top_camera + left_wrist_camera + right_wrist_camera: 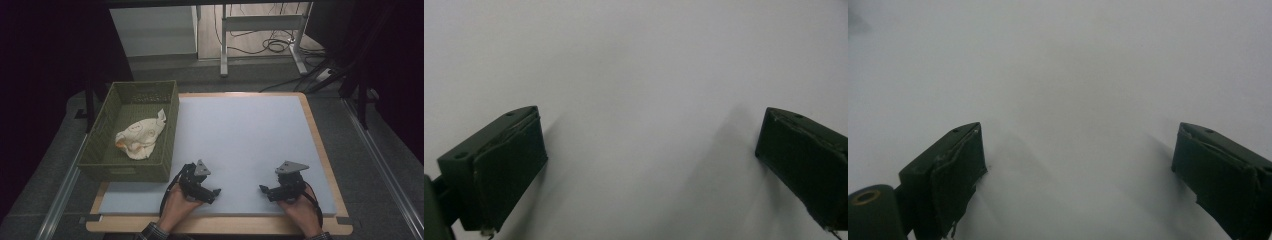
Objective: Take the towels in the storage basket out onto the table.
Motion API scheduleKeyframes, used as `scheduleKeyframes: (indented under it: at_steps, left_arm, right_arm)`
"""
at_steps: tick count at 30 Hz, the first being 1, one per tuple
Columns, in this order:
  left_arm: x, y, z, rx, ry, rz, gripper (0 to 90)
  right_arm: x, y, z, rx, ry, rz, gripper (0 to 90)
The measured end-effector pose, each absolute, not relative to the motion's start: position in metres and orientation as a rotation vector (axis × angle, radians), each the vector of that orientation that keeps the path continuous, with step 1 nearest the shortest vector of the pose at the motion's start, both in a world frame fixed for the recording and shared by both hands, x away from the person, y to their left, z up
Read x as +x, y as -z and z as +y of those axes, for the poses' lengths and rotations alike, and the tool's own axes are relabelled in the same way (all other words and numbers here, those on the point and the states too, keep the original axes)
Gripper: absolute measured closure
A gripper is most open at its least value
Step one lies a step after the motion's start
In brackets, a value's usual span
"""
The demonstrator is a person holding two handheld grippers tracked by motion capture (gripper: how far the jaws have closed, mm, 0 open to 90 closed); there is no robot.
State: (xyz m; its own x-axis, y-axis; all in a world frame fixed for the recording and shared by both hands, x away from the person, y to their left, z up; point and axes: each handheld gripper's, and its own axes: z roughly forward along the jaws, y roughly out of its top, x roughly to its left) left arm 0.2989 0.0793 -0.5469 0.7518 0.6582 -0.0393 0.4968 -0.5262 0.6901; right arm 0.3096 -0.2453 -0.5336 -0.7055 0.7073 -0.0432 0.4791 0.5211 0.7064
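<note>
Resting both open, empty: your left gripper (216, 192), right gripper (262, 188) | cloth (140, 135) is lying in the basket (169, 131), far-left | left gripper is sitting nearer.

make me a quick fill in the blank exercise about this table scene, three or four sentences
1. The cream cloth lies inside the green ______.
2. The jaws of the left gripper and the right gripper stand ______, with nothing between them.
3. The basket sits at the ______ edge of the grey mat, seen from the high view.
4. Both grippers rest near the ______ edge of the mat, close to the person.

Missing words: basket; open; left; near
</note>
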Motion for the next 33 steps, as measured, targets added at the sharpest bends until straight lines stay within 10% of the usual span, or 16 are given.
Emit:
scheduleKeyframes:
  at_steps: [33]
  left_arm:
    - [0.317,0.520,0.063,2.262,-0.255,0.824,1.7]
  right_arm:
    - [0.310,0.534,-0.245,0.986,-0.985,2.439,6.9]
